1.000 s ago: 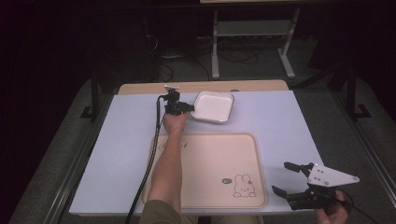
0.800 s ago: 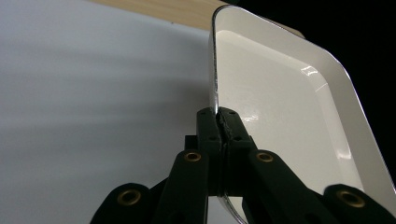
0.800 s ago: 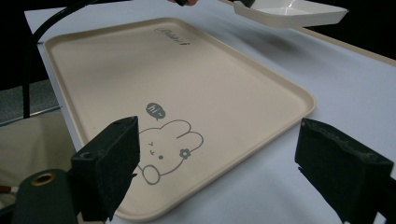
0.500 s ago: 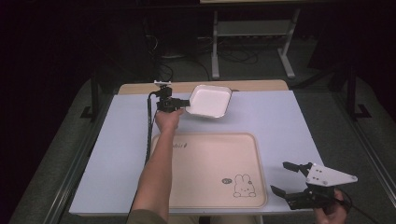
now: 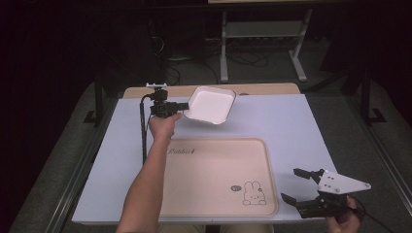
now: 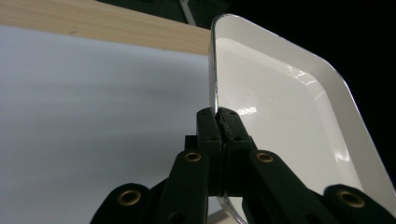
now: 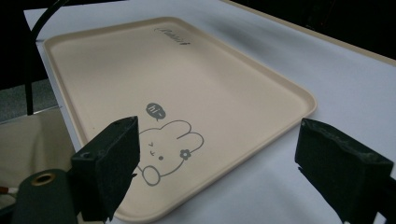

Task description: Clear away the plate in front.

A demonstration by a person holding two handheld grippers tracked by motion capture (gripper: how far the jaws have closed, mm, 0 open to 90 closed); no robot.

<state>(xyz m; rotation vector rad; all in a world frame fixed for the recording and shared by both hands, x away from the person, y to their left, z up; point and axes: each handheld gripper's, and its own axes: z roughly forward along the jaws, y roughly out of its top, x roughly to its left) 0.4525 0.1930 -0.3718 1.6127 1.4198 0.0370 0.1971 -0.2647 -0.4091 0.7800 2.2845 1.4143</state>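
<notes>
My left gripper is shut on the left rim of a white square dish, which hangs tilted above the far part of the white table. In the left gripper view the jaws pinch the thin edge of the dish at the gripper's tip. A beige tray with a rabbit drawing lies in front of it, bare. My right gripper stands open at the tray's near right corner; in the right gripper view the open gripper frames the tray and its rabbit print.
The white table top ends in a wooden strip at the far side. A black cable trails from the left gripper along the forearm. Beyond the table stand a metal rack's legs on a dark floor.
The left gripper has lifted the white dish off the table and tilted it, moving slightly farther and higher. The right gripper has stayed in place.
</notes>
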